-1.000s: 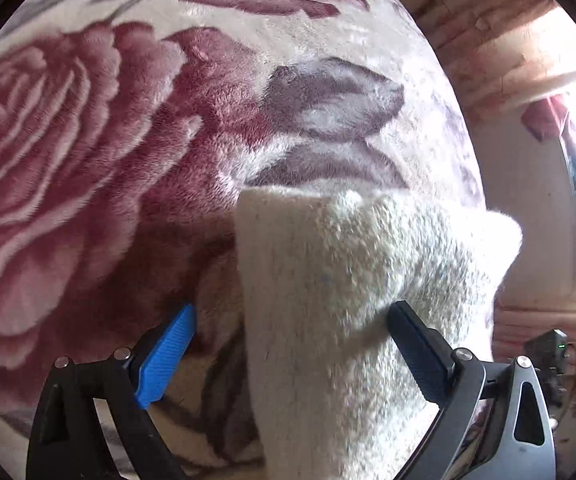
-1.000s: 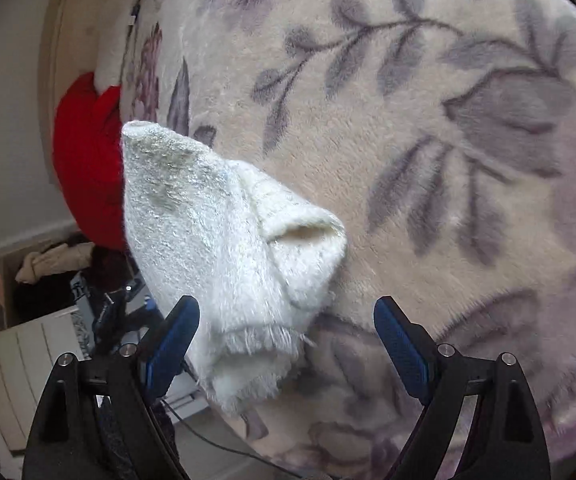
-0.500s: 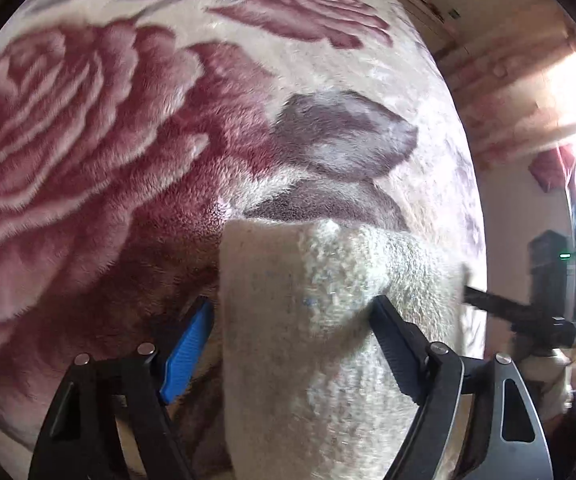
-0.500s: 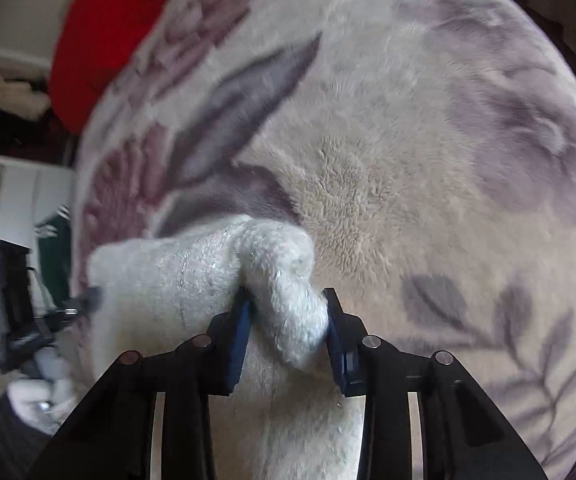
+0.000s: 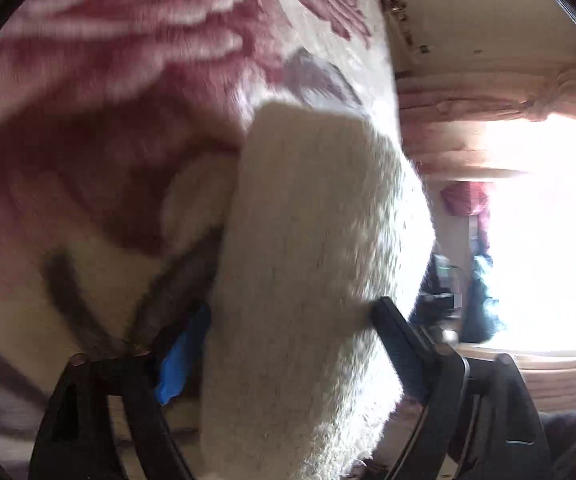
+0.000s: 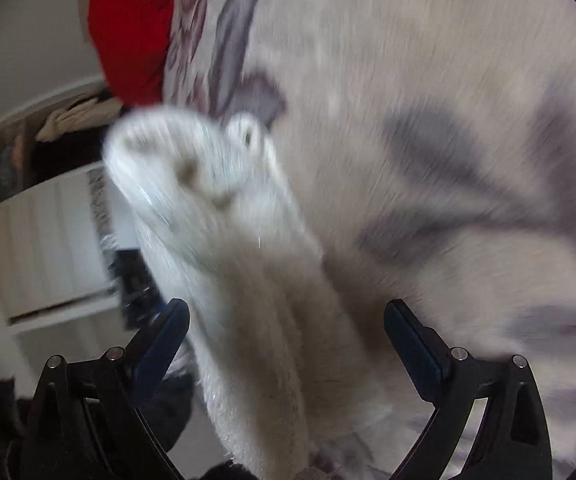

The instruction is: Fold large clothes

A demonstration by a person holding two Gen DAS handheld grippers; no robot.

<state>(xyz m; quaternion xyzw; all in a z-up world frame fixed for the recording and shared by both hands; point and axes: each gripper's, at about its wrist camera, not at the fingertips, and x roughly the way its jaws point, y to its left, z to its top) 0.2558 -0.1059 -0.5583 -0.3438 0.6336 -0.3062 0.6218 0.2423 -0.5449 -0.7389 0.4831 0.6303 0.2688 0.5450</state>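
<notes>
White fuzzy garment [image 5: 312,264] between both opening tongs, left tongs [image 5: 284,344] and right tongs [image 6: 286,340], unpinched.

The garment [image 5: 312,264] is off-white cloth with a coarse, fuzzy, matt nap. The blanket [image 6: 428,80] under it is plush, soft fleece with a faint sheen and a printed flower pattern. The fingers [image 6: 412,344] are matt black plastic with ribbed blue pads and small shiny metal screws.
</notes>
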